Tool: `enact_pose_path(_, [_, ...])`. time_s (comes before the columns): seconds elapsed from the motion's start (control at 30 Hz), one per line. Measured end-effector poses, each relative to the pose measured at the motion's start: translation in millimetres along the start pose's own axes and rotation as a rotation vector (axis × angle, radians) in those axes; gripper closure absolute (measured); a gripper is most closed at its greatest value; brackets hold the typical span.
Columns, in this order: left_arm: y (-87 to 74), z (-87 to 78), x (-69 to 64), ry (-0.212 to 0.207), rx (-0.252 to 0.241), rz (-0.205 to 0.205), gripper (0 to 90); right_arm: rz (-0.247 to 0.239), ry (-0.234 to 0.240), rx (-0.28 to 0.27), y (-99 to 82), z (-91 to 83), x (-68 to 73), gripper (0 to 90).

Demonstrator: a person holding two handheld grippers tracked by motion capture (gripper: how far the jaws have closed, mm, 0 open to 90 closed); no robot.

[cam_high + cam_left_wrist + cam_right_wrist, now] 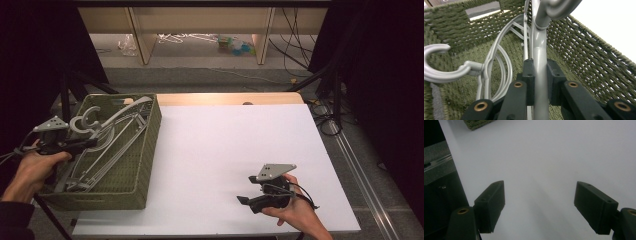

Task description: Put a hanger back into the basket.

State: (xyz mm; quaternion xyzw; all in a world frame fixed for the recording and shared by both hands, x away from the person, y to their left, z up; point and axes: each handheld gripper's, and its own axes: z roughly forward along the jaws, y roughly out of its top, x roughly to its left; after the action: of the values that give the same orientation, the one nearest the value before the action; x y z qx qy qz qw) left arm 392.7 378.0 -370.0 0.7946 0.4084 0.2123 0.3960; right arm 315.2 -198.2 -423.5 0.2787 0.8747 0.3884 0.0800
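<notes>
A white table (235,160) takes up the middle of the high view, its far wooden edge showing along the top. At its left side sits a green woven basket (142,165), and grey plastic hangers (107,150) lie piled inside it, their long bars running from the lower left of the basket up toward its upper right corner.

My left claw (87,143) is at the left edge of the high view, reaching in over the basket's near-left rim. In the left gripper view my two black pads are clamped on the neck of one hanger (540,62), which runs straight up the centre of the frame to its hook at the top. A second hanger's hook (439,72) curls at the left of that view, down in the basket.

My right claw (243,200) is at the lower right of the high view, low over bare table. In the right gripper view its pads (490,205) stand wide apart with nothing between them.
</notes>
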Motion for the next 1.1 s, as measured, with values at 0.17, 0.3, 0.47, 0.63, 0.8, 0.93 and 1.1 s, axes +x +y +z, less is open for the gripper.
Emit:
enact_pose_path(0.17, [-5.8,10.4,-6.3,0.002,0.035,-0.088,78.9,0.0,0.002,0.0,0.2,-0.1,0.3,25.6])
enact_pose_path(0.3, [-12.7,12.6,-4.0,0.001,0.033,-0.188,78.1,-0.005,0.001,0.001,-0.4,0.6,0.2,25.6])
enact_pose_path(0.47, [-19.6,18.4,5.6,0.049,0.041,-0.253,76.2,0.0,0.003,0.006,0.0,0.5,0.3,25.6])
enact_pose_path(0.63, [-22.3,24.2,10.0,0.109,0.041,-0.264,74.9,0.0,0.008,0.004,-0.2,0.6,-0.2,25.6])
enact_pose_path(0.8, [-26.2,26.2,17.1,0.151,0.046,-0.259,72.4,-0.003,0.006,0.006,-0.5,0.6,-0.2,25.6])
enact_pose_path(0.93, [-28.1,27.9,19.5,0.192,0.012,-0.304,72.1,-0.002,0.001,0.002,-0.3,0.4,0.1,25.5])
enact_pose_path(1.1, [-32.2,26.6,22.3,0.252,0.046,-0.295,73.7,-0.002,0.007,0.006,-0.4,0.9,-0.2,25.6])
